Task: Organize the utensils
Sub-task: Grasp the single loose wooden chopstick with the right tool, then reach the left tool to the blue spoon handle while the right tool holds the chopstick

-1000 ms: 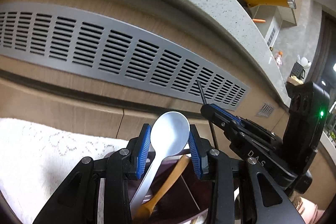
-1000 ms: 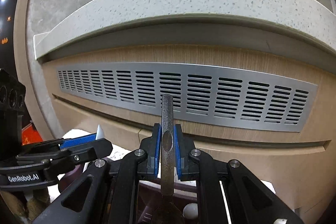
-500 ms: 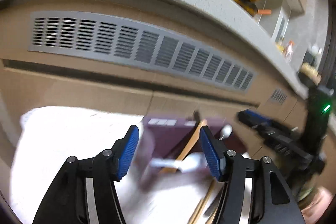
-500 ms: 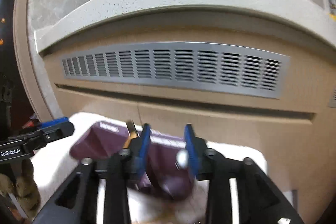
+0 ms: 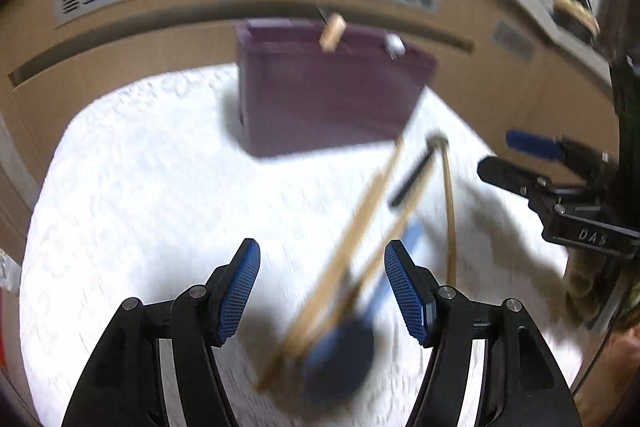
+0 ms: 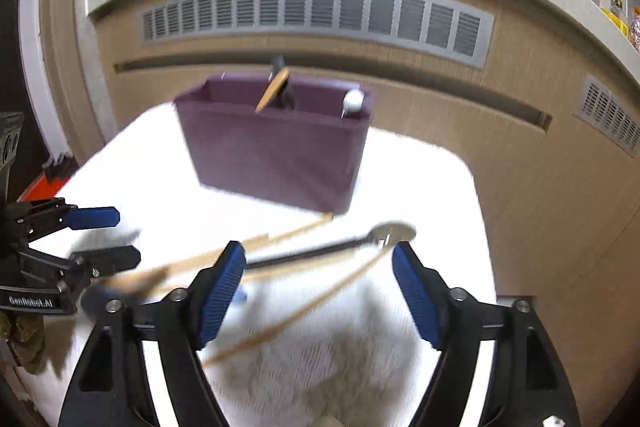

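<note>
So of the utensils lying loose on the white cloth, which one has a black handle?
The metal spoon with the black handle, lying among plain wooden chopsticks before the purple holder.

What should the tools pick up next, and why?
Probably the right tool should drop onto the black-handled spoon lying on the white cloth. Its jaws are opening, nothing is pinched, and that handle passes between its fingers. The purple holder already has utensils standing in it, while chopsticks and a blue spoon lie loose on the cloth.
</note>
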Tool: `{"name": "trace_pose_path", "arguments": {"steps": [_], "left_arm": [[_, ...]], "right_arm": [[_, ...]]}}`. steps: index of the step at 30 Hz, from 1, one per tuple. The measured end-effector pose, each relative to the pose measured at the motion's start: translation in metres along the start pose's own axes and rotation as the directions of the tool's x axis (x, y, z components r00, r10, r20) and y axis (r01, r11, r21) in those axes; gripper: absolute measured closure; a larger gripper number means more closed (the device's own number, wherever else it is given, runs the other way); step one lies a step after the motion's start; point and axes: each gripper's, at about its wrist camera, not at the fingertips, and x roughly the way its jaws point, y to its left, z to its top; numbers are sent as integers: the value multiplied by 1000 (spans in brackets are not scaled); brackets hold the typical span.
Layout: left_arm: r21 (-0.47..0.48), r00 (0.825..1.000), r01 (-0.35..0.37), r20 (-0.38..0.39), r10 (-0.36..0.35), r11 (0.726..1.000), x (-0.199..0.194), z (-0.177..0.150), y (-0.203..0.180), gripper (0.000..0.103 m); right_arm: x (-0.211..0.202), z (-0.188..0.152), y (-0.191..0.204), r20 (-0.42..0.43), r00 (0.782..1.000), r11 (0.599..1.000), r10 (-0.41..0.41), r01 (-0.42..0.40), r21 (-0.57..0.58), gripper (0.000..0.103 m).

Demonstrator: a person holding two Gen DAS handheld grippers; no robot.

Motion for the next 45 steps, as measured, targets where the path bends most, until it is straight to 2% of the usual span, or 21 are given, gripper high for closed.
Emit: {"name": "trace_pose_path", "arguments": {"steps": [3,6,10,12,15,18,21,24,26,27,28,32,36,42,45], "left_arm": [[33,1000,-11,-11,12,999,-2,-9,-10,38],[10,1000,-14,-9,14,1000,-6,-7,-8,38],[-44,998,-57,14,57,997,-11,0,1,38],[-73,996,-82,23,84,994,-14,2,7,38],[-115,992,-118,24,121,986,-14,2,17,38],[-123,988,-150,26,155,981,-13,-1,22,38],[-123,987,-152,30,157,981,-13,-5,26,37],[-132,990,-138,24,142,982,-12,-8,32,36],[-138,990,-133,20,137,982,-11,-9,35,36],[-142,991,-129,18,133,981,-11,-10,36,36],[-145,991,-129,15,132,981,-10,-11,37,36],[-163,992,-127,2,129,978,-8,-11,40,36],[-160,991,-129,0,131,979,-8,-10,37,36],[-142,992,-123,-9,123,982,-6,-7,28,36],[-130,993,-119,-18,118,984,-4,-6,22,36]], "right_arm": [[1,-13,9,-15,1000,999,-8,8,-45,17],[6,-15,8,-29,999,998,-13,12,-56,15],[22,-3,-25,-68,996,995,-49,55,79,15],[36,4,-46,-102,991,981,-82,99,168,15],[66,15,-72,-184,975,938,-126,178,299,17],[93,25,-80,-236,964,906,-118,202,372,27],[112,34,-65,-252,956,915,-148,229,331,30],[130,35,-52,-300,943,917,-143,240,319,40],[130,34,-45,-286,941,921,-179,262,288,42],[130,34,-41,-278,945,930,-174,250,268,49],[129,34,-39,-273,948,937,-165,236,256,60],[123,33,-32,-270,955,960,-123,184,213,69],[97,30,-28,-224,969,970,-109,152,188,90],[68,17,-33,-226,974,972,29,25,233,96],[58,9,-35,-219,975,975,40,10,222,96]]}}
